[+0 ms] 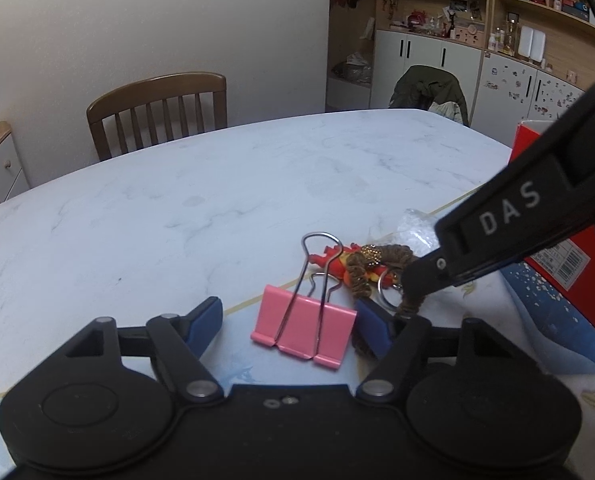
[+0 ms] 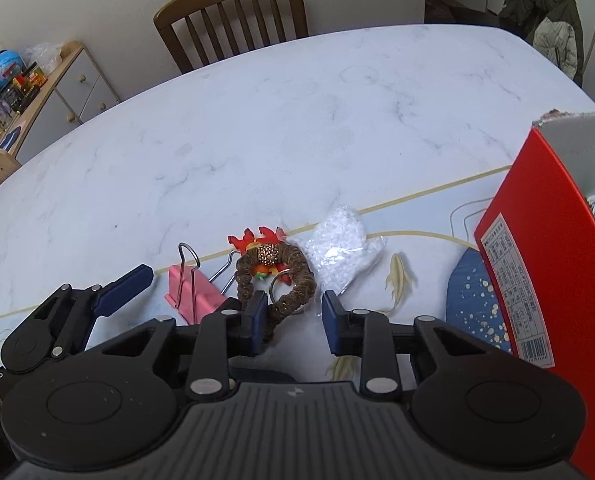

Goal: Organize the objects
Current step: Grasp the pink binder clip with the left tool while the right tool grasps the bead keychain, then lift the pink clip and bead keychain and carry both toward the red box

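A pink binder clip (image 1: 303, 328) lies on the mat between the blue pads of my left gripper (image 1: 289, 324), which is open and not touching it. Just right of the clip a brown scrunchie (image 2: 297, 276) rests over a red-orange toy keychain (image 2: 257, 238). My right gripper (image 2: 295, 320) is open at the scrunchie, with its left pad (image 2: 257, 320) over the near arc of the ring. The right gripper's body comes in from the right in the left wrist view, one finger (image 1: 417, 280) on the scrunchie (image 1: 393, 254).
A small bag of white beads (image 2: 345, 240) lies beyond the scrunchie. A red box (image 2: 545, 260) stands at the right on a patterned mat (image 2: 473, 288). The marble table (image 1: 217, 200) stretches ahead, with a wooden chair (image 1: 157, 112) behind it.
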`<state>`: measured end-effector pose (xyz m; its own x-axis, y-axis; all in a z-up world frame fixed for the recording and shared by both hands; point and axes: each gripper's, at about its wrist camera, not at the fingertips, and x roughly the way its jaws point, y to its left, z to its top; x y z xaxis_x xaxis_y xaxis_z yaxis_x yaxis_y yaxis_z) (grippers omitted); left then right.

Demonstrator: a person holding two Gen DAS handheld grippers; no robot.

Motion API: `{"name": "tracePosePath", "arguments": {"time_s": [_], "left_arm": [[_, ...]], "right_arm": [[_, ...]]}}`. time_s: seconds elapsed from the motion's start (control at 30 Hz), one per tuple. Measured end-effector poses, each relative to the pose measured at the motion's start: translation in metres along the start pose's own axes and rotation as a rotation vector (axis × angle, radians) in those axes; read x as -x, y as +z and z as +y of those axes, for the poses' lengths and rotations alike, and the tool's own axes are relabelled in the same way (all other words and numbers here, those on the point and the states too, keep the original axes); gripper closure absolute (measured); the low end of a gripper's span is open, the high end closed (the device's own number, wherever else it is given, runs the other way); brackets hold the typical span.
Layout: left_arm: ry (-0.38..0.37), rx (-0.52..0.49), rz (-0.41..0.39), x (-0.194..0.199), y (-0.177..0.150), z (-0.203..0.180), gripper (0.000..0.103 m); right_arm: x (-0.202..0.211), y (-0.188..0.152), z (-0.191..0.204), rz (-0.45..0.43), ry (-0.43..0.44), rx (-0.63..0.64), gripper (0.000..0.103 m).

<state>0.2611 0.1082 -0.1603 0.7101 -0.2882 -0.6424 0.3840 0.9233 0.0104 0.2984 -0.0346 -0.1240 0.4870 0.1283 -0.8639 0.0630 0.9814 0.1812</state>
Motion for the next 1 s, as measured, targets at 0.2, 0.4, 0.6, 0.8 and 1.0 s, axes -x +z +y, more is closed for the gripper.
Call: {"name": "tracePosePath", "arguments": {"time_s": [0.2, 0.4, 0.6, 0.8, 1.0], "left_arm": [[-0.008, -0.011, 0.002, -0.001, -0.001, 0.0, 0.05], [0.002, 0.01, 0.012, -0.001, -0.001, 0.003, 0.051], [0.013, 0.046, 0.027, 0.005, 0.001, 0.009, 0.051], [0.015, 0.064, 0.027, 0.017, 0.004, 0.009, 0.051], [0.014, 0.087, 0.026, 0.031, 0.007, 0.006, 0.051]], "right_arm": [[-0.003, 0.002, 0.0, -0.002, -0.01, 0.016, 0.084], [-0.001, 0.002, 0.002, -0.016, -0.009, 0.035, 0.094], [0.01, 0.003, 0.001, -0.036, 0.003, 0.043, 0.095], [0.027, -0.002, 0.004, -0.05, 0.038, 0.056, 0.095], [0.047, -0.008, 0.006, -0.081, 0.049, 0.091, 0.096]]}}
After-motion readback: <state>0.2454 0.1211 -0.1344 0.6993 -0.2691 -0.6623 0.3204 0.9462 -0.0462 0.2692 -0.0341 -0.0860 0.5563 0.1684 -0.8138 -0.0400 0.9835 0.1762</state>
